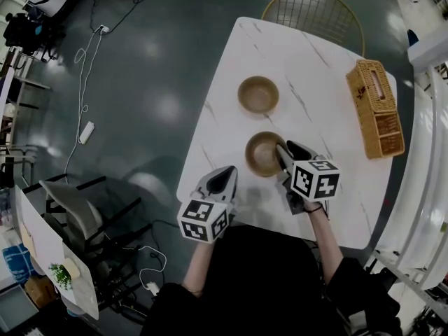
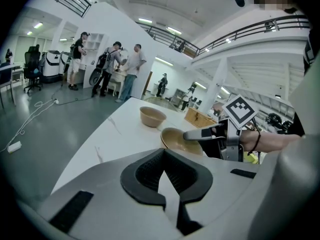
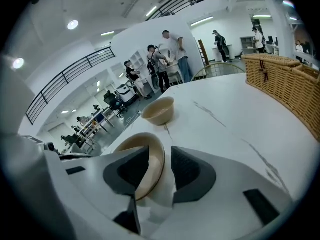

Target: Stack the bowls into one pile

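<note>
1. Jaws on right gripper (image 1: 285, 148) standing apart, astride the rim of near bowl (image 1: 260, 154): one jaw inside, one outside, a gap showing on the outer side, so no pinch.
2. Jaws on left gripper (image 1: 227, 172) closed together, tips meeting, nothing between them; held over the near edge of the bench (image 1: 315, 68), left of near bowl and clear of it.
3. Count: two bowls, two grippers, one wicker basket (image 1: 376, 108), one chair (image 1: 313, 9).
4. Near bowl mid-bench, just ahead of the person; far bowl (image 1: 257, 94) beyond it, well apart, unstacked.
5. Hard to make out: near bowl's right rim covered by right gripper in head view, and its lower wall hidden behind the jaws in right gripper view. Flat on the bench or slightly tipped, cannot tell.
6. Chair partly hidden behind the bench's far edge.
7. Both bowls mouth up; round, so no long axis to name.
8. Basket at the bench's right edge, long axis running away from the person.
</note>
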Demonstrator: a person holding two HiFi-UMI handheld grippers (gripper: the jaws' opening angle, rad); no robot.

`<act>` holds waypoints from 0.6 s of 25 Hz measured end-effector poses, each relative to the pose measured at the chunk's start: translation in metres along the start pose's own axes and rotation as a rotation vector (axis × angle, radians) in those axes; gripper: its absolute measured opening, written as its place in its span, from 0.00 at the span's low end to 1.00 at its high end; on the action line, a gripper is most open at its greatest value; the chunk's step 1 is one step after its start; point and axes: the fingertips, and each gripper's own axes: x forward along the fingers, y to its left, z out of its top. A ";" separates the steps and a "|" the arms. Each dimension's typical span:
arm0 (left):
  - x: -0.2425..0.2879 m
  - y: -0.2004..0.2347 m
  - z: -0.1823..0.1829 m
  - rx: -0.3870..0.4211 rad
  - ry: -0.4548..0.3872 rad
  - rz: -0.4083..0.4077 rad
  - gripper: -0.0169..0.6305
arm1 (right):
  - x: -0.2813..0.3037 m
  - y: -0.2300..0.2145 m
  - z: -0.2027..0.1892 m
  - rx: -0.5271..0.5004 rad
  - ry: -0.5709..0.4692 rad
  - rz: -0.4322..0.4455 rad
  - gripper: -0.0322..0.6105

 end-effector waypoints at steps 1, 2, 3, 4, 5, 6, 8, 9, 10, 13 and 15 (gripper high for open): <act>0.000 0.000 0.000 -0.001 0.001 0.000 0.05 | 0.002 0.000 -0.002 0.012 0.006 0.006 0.21; 0.000 0.000 -0.001 -0.002 0.002 0.000 0.05 | 0.003 0.000 -0.003 0.025 0.013 0.013 0.21; 0.000 0.000 -0.001 -0.004 0.002 0.000 0.05 | 0.004 0.000 -0.005 0.040 0.022 0.021 0.21; 0.001 0.000 -0.001 -0.004 0.003 -0.001 0.05 | 0.006 0.000 -0.007 0.057 0.031 0.028 0.21; 0.001 -0.001 -0.001 -0.005 0.004 -0.001 0.05 | 0.007 -0.001 -0.009 0.074 0.039 0.034 0.21; 0.002 -0.001 -0.001 -0.006 0.004 -0.002 0.05 | 0.008 -0.001 -0.010 0.089 0.045 0.037 0.21; 0.002 -0.001 -0.002 -0.006 0.006 -0.001 0.05 | 0.010 -0.003 -0.012 0.117 0.051 0.030 0.21; 0.002 0.000 -0.002 -0.007 0.007 -0.001 0.05 | 0.011 -0.005 -0.012 0.134 0.053 0.019 0.20; 0.003 0.000 -0.002 -0.007 0.007 -0.001 0.05 | 0.011 -0.008 -0.012 0.152 0.054 0.006 0.17; 0.003 0.000 -0.001 -0.008 0.005 0.000 0.05 | 0.011 -0.012 -0.012 0.191 0.057 -0.004 0.12; 0.003 0.000 -0.001 -0.008 0.006 -0.002 0.05 | 0.009 -0.011 -0.011 0.202 0.056 0.001 0.12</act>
